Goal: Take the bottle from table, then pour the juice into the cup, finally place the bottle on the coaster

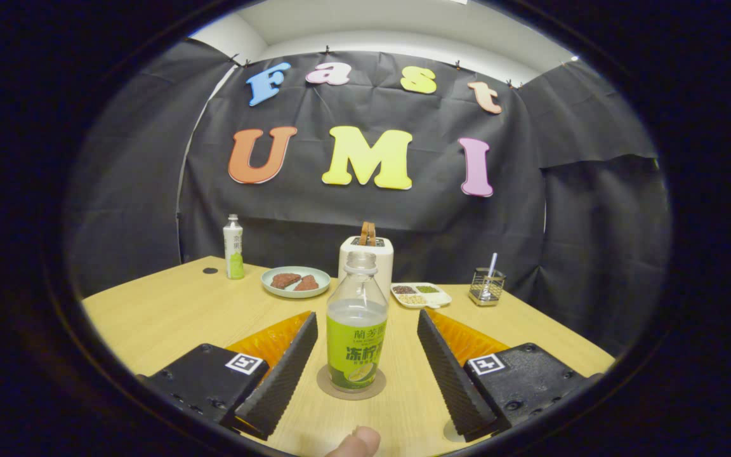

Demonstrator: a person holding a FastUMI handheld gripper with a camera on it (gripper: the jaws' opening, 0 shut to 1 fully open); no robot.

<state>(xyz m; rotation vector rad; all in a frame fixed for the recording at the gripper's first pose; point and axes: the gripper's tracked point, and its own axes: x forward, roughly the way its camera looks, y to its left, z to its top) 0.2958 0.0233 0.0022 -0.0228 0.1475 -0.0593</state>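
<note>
Now gripper spread wide, fingers clear of the bottle.
Uncapped bottle stands upright between them on the coaster, mostly hidden beneath it; a fingertip is cut off nearest; toaster behind, near the wooden desk's far edge.

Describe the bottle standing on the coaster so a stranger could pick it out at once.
On the wooden table, in front of the white toaster, the bottle stands upright on a round coaster between the open gripper fingers, touching neither. Unlike the capped white bottle far back, it is clear, capless, green-labelled.
</note>
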